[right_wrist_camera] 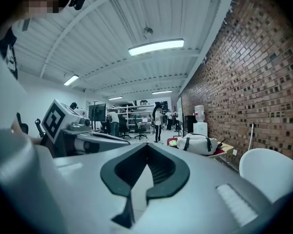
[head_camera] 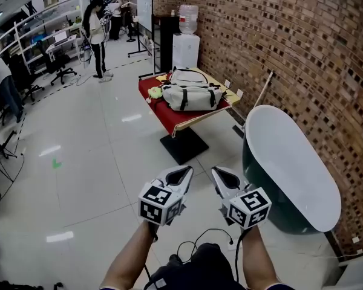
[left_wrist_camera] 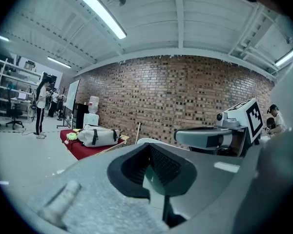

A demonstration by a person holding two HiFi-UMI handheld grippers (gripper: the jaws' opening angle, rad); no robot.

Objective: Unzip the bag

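The 2 tongs are nearest, the left gripper [head_camera: 179,175] and right gripper [head_camera: 222,178], each with jaws closed on nothing. Well beyond them the white bag [head_camera: 193,95] lies across the middle of the red table [head_camera: 163,115]. Unzipping looks unstarted; next comes walking up to the bag and finding the zipper pull.

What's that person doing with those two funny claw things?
A person holds a gripper in each hand: the left gripper and the right gripper. Both are shut with nothing in them. The white bag to be unzipped lies on a red table by the brick wall, well away from them. Neither gripper touches it, so the unzipping has not begun.
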